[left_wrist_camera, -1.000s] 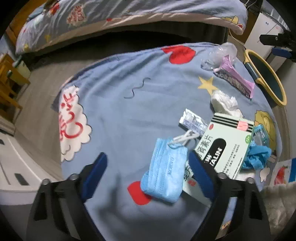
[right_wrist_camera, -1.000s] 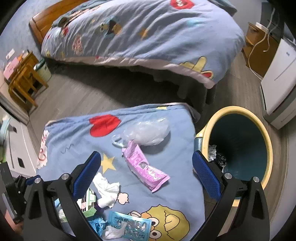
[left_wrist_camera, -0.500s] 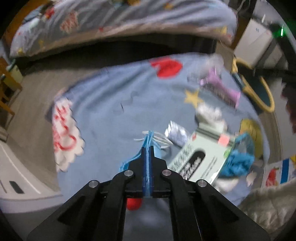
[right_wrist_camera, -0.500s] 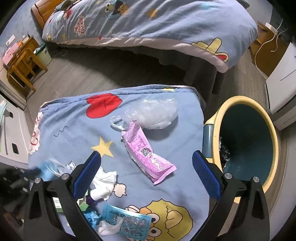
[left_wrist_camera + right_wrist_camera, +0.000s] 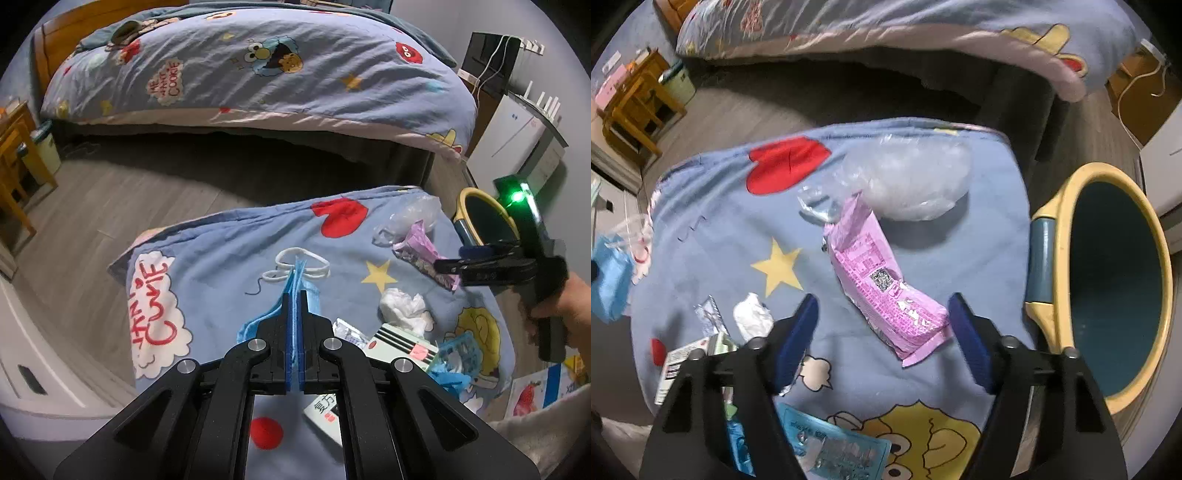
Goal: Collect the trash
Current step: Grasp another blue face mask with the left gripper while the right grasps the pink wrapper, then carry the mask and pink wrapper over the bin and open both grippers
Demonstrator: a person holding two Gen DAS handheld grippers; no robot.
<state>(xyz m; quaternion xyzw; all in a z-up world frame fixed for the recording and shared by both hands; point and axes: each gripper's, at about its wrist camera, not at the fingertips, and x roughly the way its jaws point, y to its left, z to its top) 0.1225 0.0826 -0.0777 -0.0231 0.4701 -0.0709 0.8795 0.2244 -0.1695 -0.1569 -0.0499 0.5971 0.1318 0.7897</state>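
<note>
Left claw (image 5: 294, 295) pinches the blue mask (image 5: 255, 325); its dangling loops could snag. My right claw (image 5: 882, 314) is closing around the pink wrapper (image 5: 886, 284) on the blanket (image 5: 979, 266), maybe grabbing cloth.

Big bed (image 5: 258, 66) across the back, cartoon duvet hanging over its edge. Grey wood-look floor (image 5: 122, 199) btwn bed & the blue printed cloth (image 5: 229, 266) in front. Wooden chair (image 5: 639, 107) far left w/ a pale bucket (image 5: 681, 86) just beside it. White cabinet (image 5: 513, 136) at right, cable (image 5: 487, 70) running down the dark unit behind.
</note>
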